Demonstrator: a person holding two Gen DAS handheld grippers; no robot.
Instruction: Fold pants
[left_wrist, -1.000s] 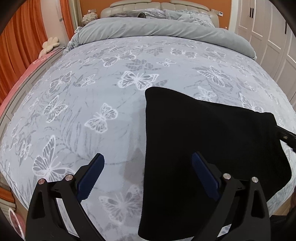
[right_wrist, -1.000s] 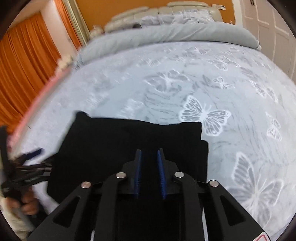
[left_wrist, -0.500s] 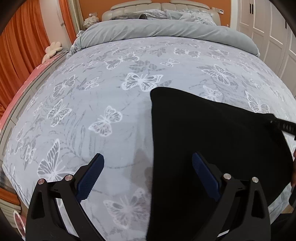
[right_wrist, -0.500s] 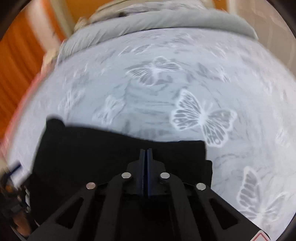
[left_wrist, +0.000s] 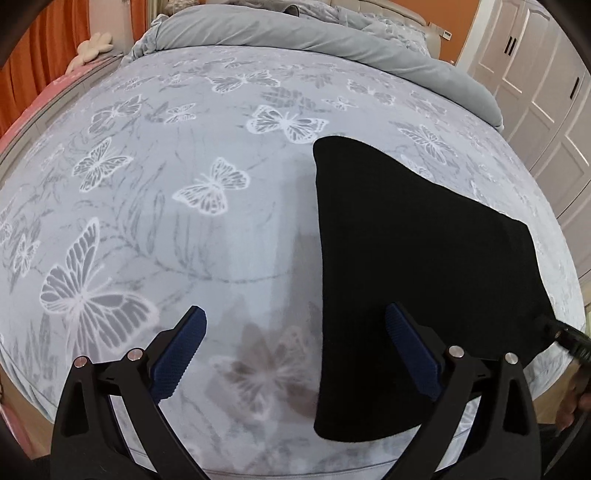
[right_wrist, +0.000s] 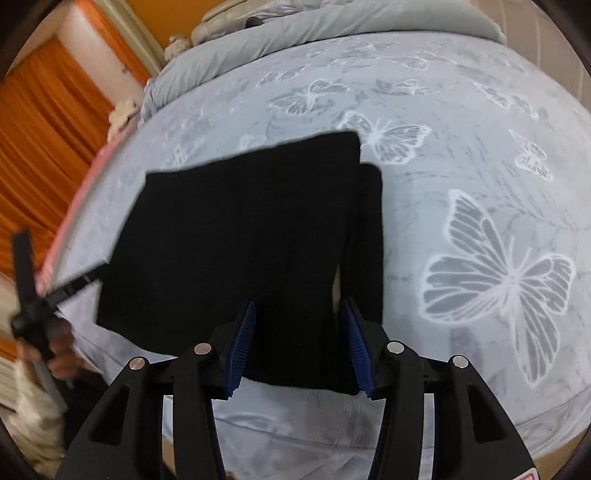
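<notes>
While viewed through the left wrist camera: left gripper (left_wrist: 295, 334) spread wide, blue pads (left_wrist: 181, 352) apart, nothing between them, hovering above the bedspread (left_wrist: 155, 229). Black pants (left_wrist: 413, 266) folded into a compact dark slab, lying flat on the butterfly-print cover, right of centre, near the front edge of the bed. Right-hand pad of this gripper overlapping the near-left part of the pants in the picture; contact not determinable. Tip of the right gripper (left_wrist: 565, 334) seen at the far right edge, just at the pants' near-right corner; a bit of the person's hand below it. Grey duvet (left_wrist: 332, 33) bunched at the head of the bed, orange curtain (left_wrist: 26, 48) at upper left, white wardrobe doors (left_wrist: 546, 81) at upper right. Through the right wrist camera: right gripper (right_wrist: 299, 341) parted to a moderate gap, blue ribbed pads (right_wrist: 242, 341) either side of the near edge of the pants (right_wrist: 240, 236), not clamped on the cloth. Pants showing two stacked layers, lower layer protruding along the right side. Left gripper (right_wrist: 55, 291) at the far left, blurred, its tip at the pants' left corner, held by the person's left hand (right_wrist: 55, 350). Orange curtain (right_wrist: 40, 125) behind.
</notes>
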